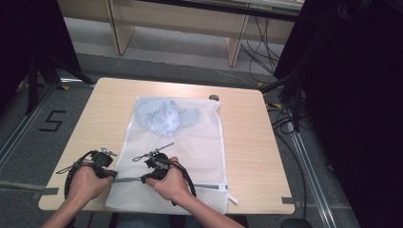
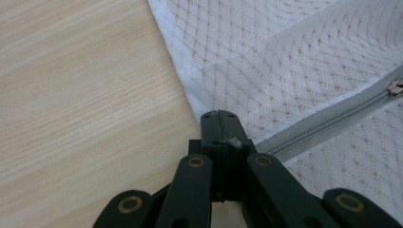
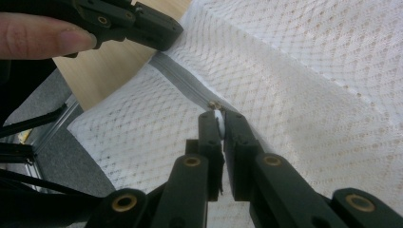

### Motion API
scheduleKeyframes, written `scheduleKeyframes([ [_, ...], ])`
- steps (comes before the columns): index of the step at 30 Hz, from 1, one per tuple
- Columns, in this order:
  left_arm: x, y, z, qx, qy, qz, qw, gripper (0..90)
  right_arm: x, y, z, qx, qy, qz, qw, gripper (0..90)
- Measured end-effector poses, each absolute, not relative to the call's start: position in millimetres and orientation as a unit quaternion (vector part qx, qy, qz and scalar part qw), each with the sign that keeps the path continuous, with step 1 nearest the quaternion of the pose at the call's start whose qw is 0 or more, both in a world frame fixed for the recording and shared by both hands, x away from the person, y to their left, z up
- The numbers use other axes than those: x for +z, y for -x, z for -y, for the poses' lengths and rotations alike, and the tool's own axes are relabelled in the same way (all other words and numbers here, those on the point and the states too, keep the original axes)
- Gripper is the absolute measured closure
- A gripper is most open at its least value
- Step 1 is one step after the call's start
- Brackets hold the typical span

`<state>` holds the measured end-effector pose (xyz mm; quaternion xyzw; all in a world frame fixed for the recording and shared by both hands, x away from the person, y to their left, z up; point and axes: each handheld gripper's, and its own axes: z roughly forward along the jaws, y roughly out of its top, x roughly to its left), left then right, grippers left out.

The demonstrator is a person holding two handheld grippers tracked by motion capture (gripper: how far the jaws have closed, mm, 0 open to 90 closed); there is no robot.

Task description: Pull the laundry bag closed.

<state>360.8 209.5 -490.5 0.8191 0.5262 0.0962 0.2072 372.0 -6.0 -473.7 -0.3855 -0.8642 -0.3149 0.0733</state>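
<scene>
You are working the zipper (image 1: 128,179) of the white mesh laundry bag (image 1: 199,142), which lies flat on the middle of the bench (image 1: 247,142) with a pale blue garment (image 1: 164,116) bunched inside at its far end. The zipper runs left to right along the bag's near edge.

Your left gripper (image 2: 218,124) sits at the bag's near left corner, its jaws pinched shut on the fabric right where the zipper tape begins. Your right gripper (image 3: 217,119) is just to the right of it on the zipper line, jaws narrow and clamped on the small white zipper pull (image 3: 218,122); the brass slider (image 3: 214,104) shows just past the jaw tips.

To do this step well, I judge the left grip is your anchor: keep it planted and low against the bench so the tape stays taut. Draw the pull to the right, straight along the zipper line rather than upward, or the mesh may bunch and snag in the slider. Keep the right jaws squarely on the tab, since it is small and could slip out if you twist. Go steadily, and stop if the mesh starts to gather ahead of the slider.
</scene>
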Motion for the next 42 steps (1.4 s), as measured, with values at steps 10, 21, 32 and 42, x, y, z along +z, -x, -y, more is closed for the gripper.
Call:
scheduleKeyframes([
  [10,-490.3,-361.1,-210.5,0.095,-0.822,-0.523,0.205,89.9,-471.9,-372.2,13.5,-0.315,0.387,0.864,0.068,87.0],
  [21,-489.6,-360.9,-210.9,0.094,-0.821,-0.526,0.202,89.9,-471.2,-372.1,20.2,-0.313,0.389,0.864,0.066,86.9],
  [32,-489.8,-361.2,-210.2,0.095,-0.821,-0.525,0.203,89.9,-467.8,-371.1,23.2,-0.309,0.398,0.861,0.07,86.9],
  [42,-489.6,-361.8,-211.3,0.089,-0.822,-0.526,0.202,89.9,-467.1,-372.0,27.1,-0.3,0.401,0.863,0.07,86.9],
])
